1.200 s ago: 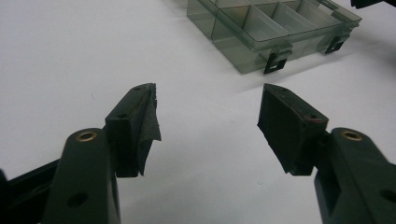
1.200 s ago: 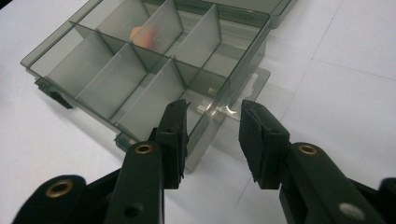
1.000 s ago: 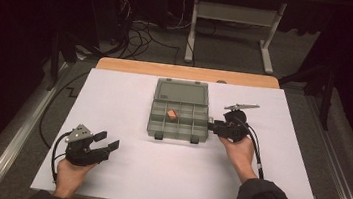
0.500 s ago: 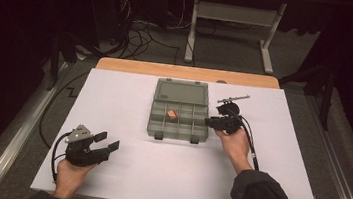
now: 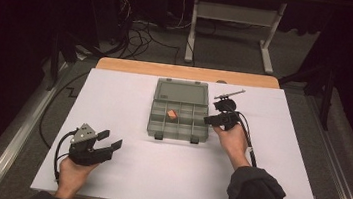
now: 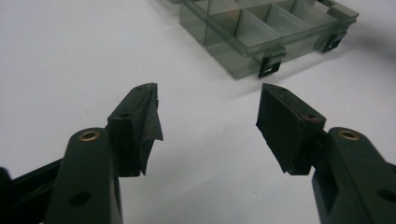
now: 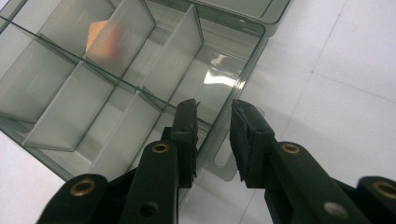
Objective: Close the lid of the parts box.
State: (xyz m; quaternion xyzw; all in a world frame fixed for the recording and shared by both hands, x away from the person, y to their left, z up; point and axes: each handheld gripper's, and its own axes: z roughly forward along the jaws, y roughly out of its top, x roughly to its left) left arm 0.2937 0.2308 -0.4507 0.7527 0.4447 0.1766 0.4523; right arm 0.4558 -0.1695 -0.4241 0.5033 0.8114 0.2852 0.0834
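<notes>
High view: open compartment box (image 5: pixel 180 116) toward the far edge of the desk (image 5: pixel 266 180), long axis across. Right gripper (image 5: pixel 212 119) at the box's right side wall, far nearer than the left gripper (image 5: pixel 109 142) by the near left corner.

Left gripper view: jaws wide apart, holding nothing, box (image 6: pixel 261 32) well ahead.

Right gripper view: jaws just closing astride the box's side wall (image 7: pixel 229 126), not yet pressing.
</notes>
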